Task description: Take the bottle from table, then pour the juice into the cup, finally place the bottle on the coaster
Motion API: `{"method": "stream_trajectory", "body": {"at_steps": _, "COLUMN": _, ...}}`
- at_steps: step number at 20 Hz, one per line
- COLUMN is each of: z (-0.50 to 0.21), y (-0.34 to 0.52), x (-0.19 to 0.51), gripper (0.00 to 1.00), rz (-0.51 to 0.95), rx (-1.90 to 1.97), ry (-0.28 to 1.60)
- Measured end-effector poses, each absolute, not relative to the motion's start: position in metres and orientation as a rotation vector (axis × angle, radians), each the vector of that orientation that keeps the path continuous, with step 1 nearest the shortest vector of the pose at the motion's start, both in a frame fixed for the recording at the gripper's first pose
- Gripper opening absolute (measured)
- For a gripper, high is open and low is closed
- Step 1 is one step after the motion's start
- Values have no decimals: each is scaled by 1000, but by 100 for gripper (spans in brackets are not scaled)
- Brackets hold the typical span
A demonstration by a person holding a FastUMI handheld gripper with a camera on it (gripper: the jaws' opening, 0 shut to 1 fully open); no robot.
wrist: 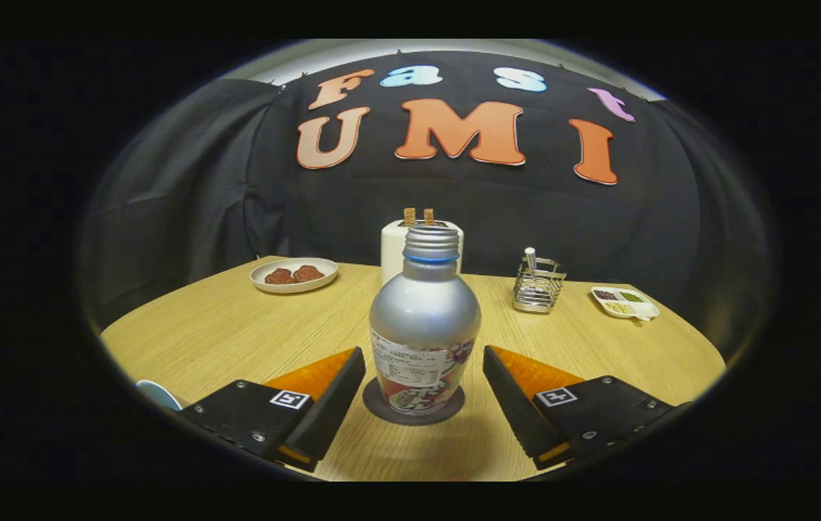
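A silver bottle (424, 325) with a printed label and an uncapped threaded neck stands upright on a dark round coaster (374, 407) on the wooden table (237, 325). My gripper (424, 394) is open, with one finger on each side of the bottle's lower body and a gap between each finger and the bottle. A light blue rim, perhaps the cup (158, 394), peeks out beside the left finger, mostly hidden.
Behind the bottle stands a white toaster (396, 250) with two slices sticking up. A white plate (294, 274) with brown food lies to the far left. A wire holder (538, 285) and a small divided dish (625, 301) sit to the far right.
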State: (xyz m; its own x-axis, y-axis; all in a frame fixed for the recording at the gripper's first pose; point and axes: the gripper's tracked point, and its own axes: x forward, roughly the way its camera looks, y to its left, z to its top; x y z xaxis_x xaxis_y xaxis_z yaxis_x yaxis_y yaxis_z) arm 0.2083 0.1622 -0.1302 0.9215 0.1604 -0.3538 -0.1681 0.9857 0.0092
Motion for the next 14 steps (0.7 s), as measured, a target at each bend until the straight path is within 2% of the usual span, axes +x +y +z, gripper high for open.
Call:
{"method": "stream_trajectory", "body": {"at_steps": 6, "z": -104, "y": 151, "x": 184, "gripper": 97, "rz": 163, "rx": -25, "ry": 337}}
{"method": "stream_trajectory", "body": {"at_steps": 14, "z": -53, "y": 120, "x": 110, "gripper": 97, "rz": 168, "rx": -27, "ry": 307}}
